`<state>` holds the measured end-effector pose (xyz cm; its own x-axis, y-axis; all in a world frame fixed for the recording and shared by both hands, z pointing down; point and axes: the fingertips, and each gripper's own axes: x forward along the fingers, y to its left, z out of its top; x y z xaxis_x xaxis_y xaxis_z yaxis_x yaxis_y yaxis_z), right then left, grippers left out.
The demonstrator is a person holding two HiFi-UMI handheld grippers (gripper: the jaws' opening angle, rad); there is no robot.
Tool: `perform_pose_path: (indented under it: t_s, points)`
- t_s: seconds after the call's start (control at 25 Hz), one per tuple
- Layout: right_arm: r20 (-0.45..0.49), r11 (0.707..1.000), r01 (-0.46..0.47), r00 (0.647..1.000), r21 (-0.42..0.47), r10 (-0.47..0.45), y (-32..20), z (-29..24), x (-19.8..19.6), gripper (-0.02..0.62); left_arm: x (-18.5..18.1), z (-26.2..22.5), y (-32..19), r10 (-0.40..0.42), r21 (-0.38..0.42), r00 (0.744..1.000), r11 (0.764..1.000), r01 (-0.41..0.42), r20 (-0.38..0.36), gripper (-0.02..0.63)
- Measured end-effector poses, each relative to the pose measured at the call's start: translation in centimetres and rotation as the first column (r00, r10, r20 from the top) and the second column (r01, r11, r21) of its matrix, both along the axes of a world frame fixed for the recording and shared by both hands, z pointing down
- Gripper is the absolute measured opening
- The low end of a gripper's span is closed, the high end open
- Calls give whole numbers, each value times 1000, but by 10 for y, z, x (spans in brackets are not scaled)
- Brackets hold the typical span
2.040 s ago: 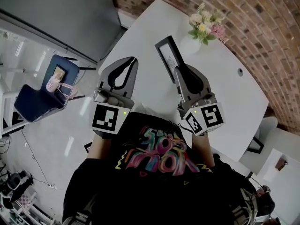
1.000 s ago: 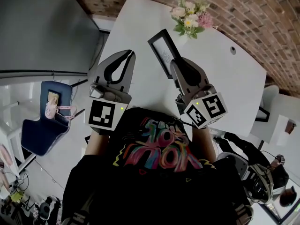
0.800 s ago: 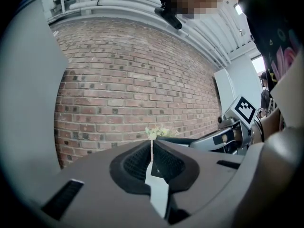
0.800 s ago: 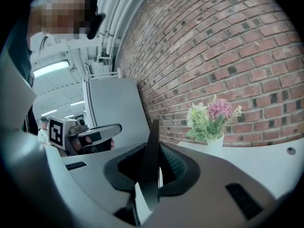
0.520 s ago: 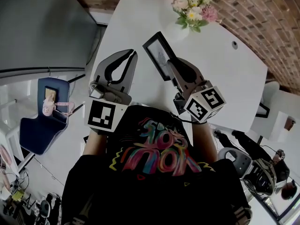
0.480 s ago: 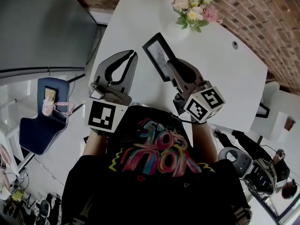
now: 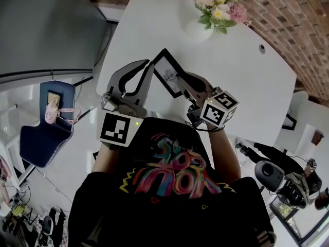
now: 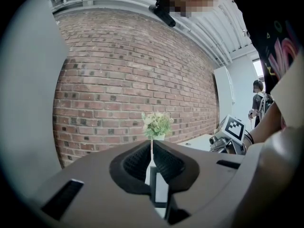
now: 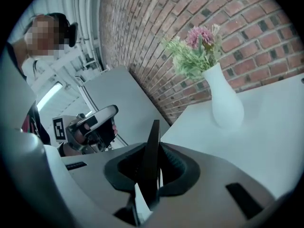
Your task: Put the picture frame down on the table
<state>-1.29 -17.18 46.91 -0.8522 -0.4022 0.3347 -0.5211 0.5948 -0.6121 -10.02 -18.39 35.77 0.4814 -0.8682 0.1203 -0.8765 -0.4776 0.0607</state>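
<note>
The left gripper (image 7: 148,66) and right gripper (image 7: 181,78) each pinch an edge of the seemingly light, stiff, likely fragile picture frame (image 7: 168,74).

two tools (image 7: 148,66) (image 7: 181,77), one picture frame (image 7: 165,75), one vase (image 7: 197,30)

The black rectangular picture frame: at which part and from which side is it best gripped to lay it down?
Grip the black rectangular picture frame by the thin border of its near edge, coming from the person's side: the right gripper holds it so, jaws closed across its flat thickness.
</note>
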Motion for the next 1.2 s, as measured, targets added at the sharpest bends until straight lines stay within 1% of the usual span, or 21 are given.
perform_pose_path:
  t_s: [0.2, 0.32, 0.52, 0.64, 0.76, 1.04, 1.2]
  points:
    - [32, 994, 86, 996, -67, -83, 11, 24, -11, 87, -2, 10, 2, 9, -13, 1000, 1000, -9, 18, 32]
    - [69, 986, 132, 990, -106, -125, 17, 37, -18, 87, -6, 15, 0, 7, -11, 1000, 1000, -7, 27, 32]
    - [112, 966, 182, 980, -185, -164, 27, 59, -23, 87, -8, 21, -3, 2, -9, 1000, 1000, -2, 25, 32]
    - [123, 955, 199, 977, -222, -175, 30, 73, -24, 87, -9, 26, -3, -10, -18, 1000, 1000, 10, 7, 32]
    - [136, 945, 215, 973, -245, -186, 33, 84, -27, 87, -11, 29, -4, -20, -25, 1000, 999, 20, -5, 32]
    - [154, 928, 237, 968, -286, -200, 38, 98, -25, 89, -8, 31, -4, -19, -28, 1000, 999, 19, 0, 32]
    - [119, 921, 262, 964, -288, -238, 44, 108, -23, 89, -6, 33, -4, -13, -32, 1000, 999, 13, 8, 32]
